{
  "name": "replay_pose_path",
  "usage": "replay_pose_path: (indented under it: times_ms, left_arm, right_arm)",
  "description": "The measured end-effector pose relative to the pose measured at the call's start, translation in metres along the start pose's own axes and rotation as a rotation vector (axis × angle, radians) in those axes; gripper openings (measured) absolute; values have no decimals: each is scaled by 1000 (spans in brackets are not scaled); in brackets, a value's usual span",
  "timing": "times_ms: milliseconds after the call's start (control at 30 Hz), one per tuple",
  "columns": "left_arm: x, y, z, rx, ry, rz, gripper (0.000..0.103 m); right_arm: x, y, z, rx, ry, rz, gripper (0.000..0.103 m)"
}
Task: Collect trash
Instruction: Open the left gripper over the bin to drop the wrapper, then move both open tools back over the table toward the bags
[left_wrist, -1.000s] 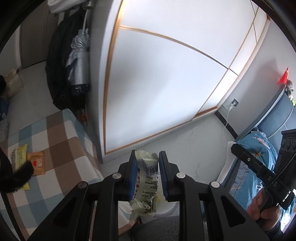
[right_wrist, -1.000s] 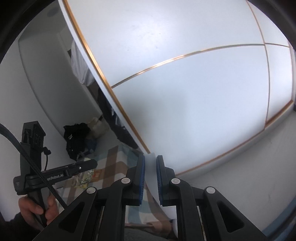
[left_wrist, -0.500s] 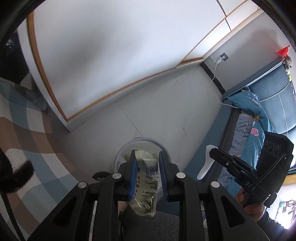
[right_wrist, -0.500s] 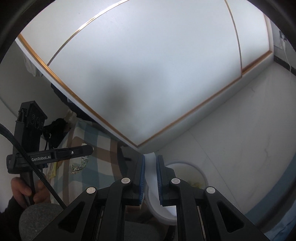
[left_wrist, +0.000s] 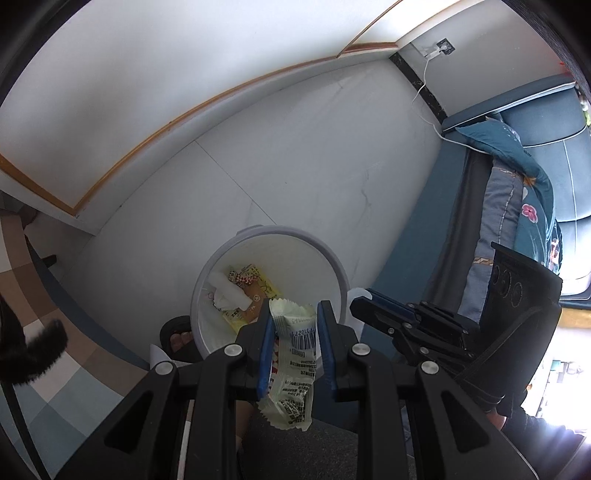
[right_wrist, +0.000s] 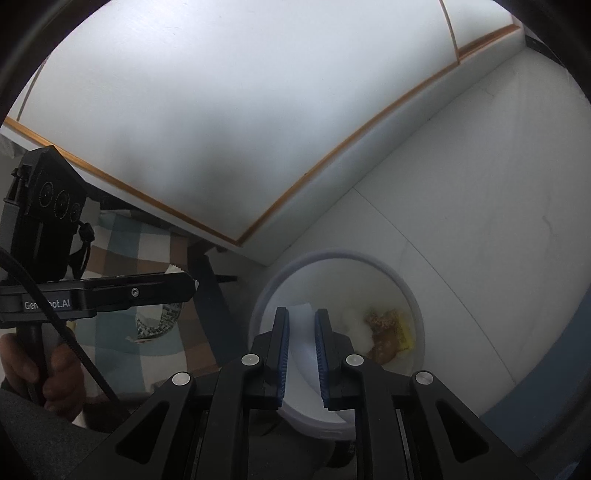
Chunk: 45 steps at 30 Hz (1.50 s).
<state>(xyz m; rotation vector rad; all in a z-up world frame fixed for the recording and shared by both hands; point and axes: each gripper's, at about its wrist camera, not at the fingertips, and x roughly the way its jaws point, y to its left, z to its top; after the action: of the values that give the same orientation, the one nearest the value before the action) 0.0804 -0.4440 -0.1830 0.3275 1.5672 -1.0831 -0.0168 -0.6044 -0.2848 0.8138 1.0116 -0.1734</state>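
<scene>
The white bin (left_wrist: 271, 291) stands on open floor (left_wrist: 303, 155) between the checked bench (left_wrist: 74, 365) and the bed (left_wrist: 517, 206). The left tool (left_wrist: 294, 345) pinches a pale wrapper (left_wrist: 293, 363) above its near rim. The right tool (right_wrist: 302, 345), narrowly parted, seems to grip a white scrap (right_wrist: 301, 332) over the bin.

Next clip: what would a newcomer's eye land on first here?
The pale green snack wrapper pinched in the left tool, poised above the white trash bin on the floor. Next, the bin's litter: yellow wrappers and crumpled tissue. The right tool holds something white over the same bin.
</scene>
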Motion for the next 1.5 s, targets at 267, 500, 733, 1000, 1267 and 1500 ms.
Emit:
replay_pose_path:
  times_ms: [267,500,733,1000,1267,1500]
  left_arm:
    - [17,4,6,-4,65,13,18]
    - [23,5,7,-20,101,17,18]
    - [29,8,6,-24,133,31,18]
    - [37,3,9,-22,163,53,20]
    - [28,6,6,-32,143,101,55]
    - [8,4,-1,-6,50,207,72]
  right_arm:
    - [26,-12,-14,10,99,-10,23]
    - [19,-30,-18,73,119,-36,38]
    - [8,-43,-18,109,106,-89,50]
    - [4,-51,-18,143,117,-125,50]
    - [2,-53,-22,151,124,-137,61]
    - [-1,-46,-24,142,119,-121,76]
